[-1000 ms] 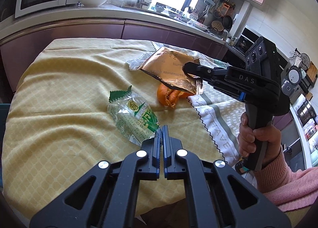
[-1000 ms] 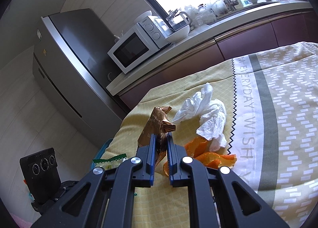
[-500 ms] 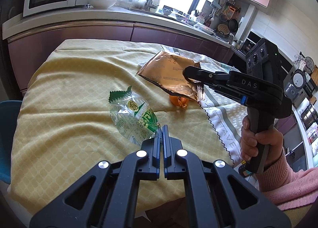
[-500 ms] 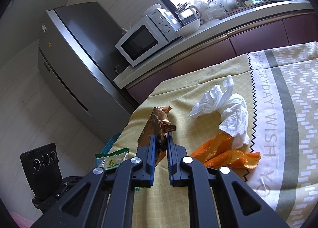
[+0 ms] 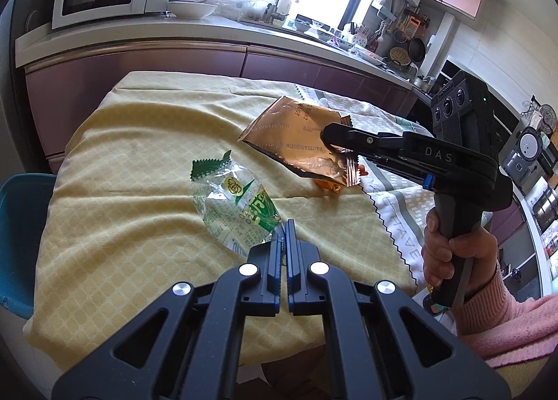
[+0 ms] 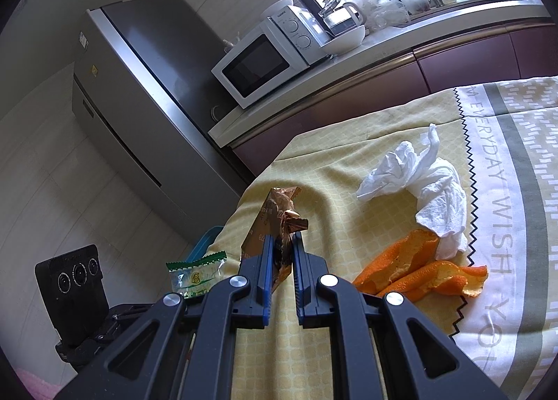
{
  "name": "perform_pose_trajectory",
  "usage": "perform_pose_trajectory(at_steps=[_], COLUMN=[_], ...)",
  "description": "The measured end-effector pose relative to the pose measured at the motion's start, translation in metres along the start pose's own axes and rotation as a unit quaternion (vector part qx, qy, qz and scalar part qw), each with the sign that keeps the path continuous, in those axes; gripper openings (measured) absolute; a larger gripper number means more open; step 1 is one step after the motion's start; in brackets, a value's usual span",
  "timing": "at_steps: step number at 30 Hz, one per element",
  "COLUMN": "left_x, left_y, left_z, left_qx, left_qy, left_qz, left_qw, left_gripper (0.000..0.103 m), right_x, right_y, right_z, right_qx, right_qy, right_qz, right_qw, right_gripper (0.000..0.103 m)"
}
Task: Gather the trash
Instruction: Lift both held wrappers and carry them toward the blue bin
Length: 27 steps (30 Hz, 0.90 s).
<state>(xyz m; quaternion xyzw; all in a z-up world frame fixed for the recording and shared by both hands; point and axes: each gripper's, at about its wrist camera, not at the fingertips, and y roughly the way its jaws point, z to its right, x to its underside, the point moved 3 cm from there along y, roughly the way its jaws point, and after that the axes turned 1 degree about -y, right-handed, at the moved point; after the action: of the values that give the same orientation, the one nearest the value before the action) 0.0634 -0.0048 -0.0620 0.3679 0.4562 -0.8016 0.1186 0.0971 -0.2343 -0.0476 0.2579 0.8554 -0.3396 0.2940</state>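
Fingers pinch copper wrapper, seemingly aloft.

A copper-brown foil snack wrapper hung above the surface, pinched at its torn, crumpled end between the closed jaws of the right gripper, its flat printed face tilted. A clear plastic wrapper with green print and a green zigzag top edge was lifted by one corner in the closed jaws of the left gripper. On the yellow cloth lay curled orange peel, its upper end touching a crumpled white tissue just beyond it, beside the cloth's zigzag border.
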Motion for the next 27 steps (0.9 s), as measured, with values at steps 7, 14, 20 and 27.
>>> perform_pose_trajectory(at_steps=[7,14,20,27], left_x=[0.0,0.0,0.002,0.003], left_y=[-0.007,-0.014,-0.019,-0.027], left_z=[-0.007,-0.013,-0.018,-0.028], left_qx=[-0.009,-0.018,-0.025,-0.036], left_qy=[-0.002,-0.005,-0.008,-0.012], left_qz=[0.004,0.008,0.008,0.012], left_qw=[0.9999,0.9998,0.9996,0.9992], left_gripper=[0.003,0.003,0.003,0.003], right_x=[0.001,0.002,0.004,0.004], right_y=[0.007,0.017,0.026,0.037], right_z=[-0.007,-0.015,-0.023,-0.03], right_qx=[-0.008,-0.018,-0.024,-0.031], right_qy=[-0.005,-0.009,-0.014,-0.018], right_qz=[-0.007,-0.014,-0.023,-0.032], right_qw=[1.0,1.0,0.999,0.999], right_gripper=[0.01,0.01,0.01,0.01])
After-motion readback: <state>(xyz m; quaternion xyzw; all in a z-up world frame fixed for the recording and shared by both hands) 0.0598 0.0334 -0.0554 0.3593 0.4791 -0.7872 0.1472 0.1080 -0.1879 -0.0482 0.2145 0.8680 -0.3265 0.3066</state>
